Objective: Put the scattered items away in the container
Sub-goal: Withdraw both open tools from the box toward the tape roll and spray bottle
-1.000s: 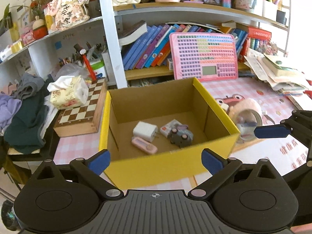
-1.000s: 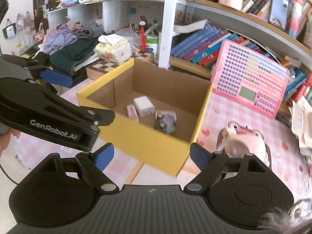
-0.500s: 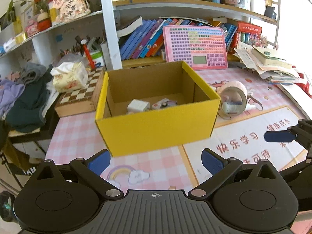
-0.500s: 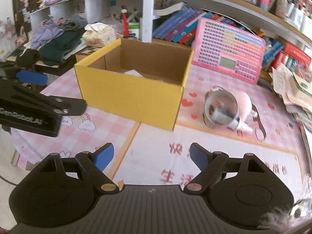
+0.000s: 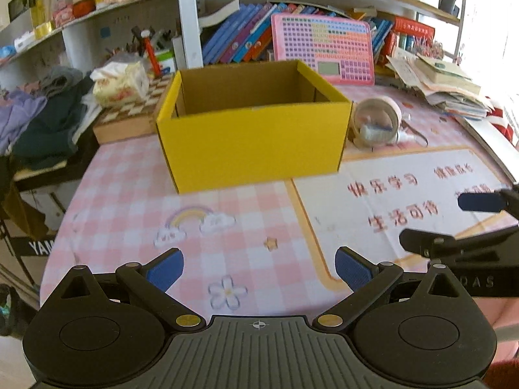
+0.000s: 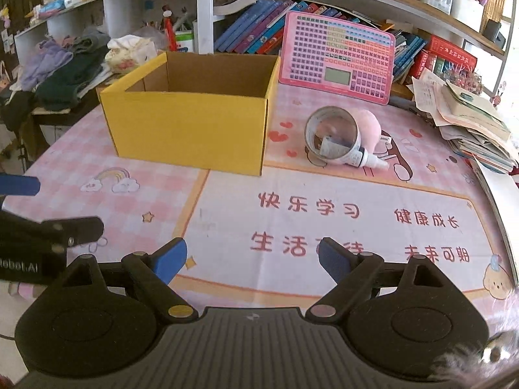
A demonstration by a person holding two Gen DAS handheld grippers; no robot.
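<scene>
Both grippers have pulled back from the yellow box (image 5: 253,139), so its inside no longer shows. Left gripper (image 5: 259,267) and right gripper (image 6: 252,257) hang over the pink mat (image 6: 324,227) — fingers spread wide, gripping nothing. Just right of the box lies a tape roll (image 6: 331,139) with a small bottle (image 6: 360,157) through it.

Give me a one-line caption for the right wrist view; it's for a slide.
Open right claw hovers over the pink mat, facing the yellow box and a tipped pink pouch.
</scene>
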